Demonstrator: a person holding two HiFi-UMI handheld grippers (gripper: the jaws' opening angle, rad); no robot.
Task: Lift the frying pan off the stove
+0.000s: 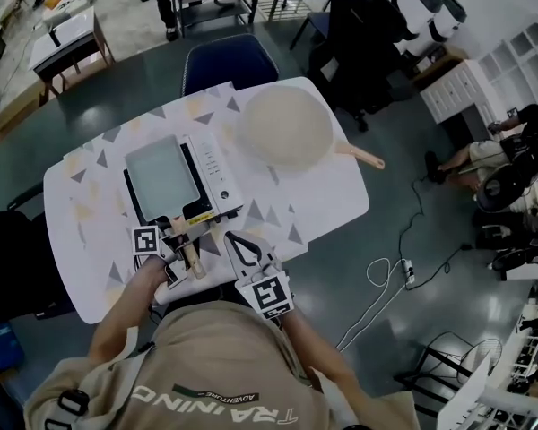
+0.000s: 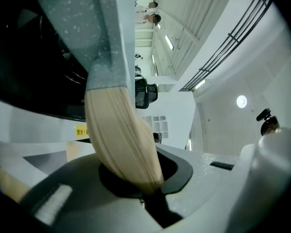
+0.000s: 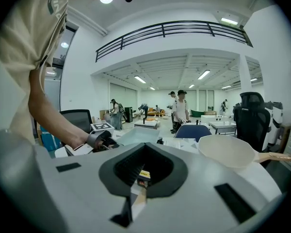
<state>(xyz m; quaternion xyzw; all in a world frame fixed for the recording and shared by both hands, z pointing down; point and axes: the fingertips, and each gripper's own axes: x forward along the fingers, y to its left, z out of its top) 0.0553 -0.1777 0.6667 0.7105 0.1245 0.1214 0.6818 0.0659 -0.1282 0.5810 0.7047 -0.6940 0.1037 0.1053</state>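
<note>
A person at a patterned counter [image 1: 90, 240] clamps the left tongs [image 1: 181, 247] on the wooden handle [image 1: 191, 258] of a grey rectangular pan [image 1: 161, 179]. The pan sits flat on a white tabletop stove [image 1: 217, 176], with the handle pointing back toward the person. The left gripper view shows the pale handle [image 2: 121, 135] running down into the narrow throat of the tongs, which are pressed tight around it. The right tongs [image 1: 231, 238] hang just beside the stove's near corner with their tips together and nothing between them. They are apart from both pan and handle.

The grip appears made, but the lift itself does not seem to have begun, as the pan looks level and seated on the burner. What remains, by this reading, is to raise the pan clear of the stove. With only one hold, far out on the handle, the pan body may dip as it comes up.

A round cream pan [image 1: 285, 125] lies further along the counter, well apart from the stove and untouched.
</note>
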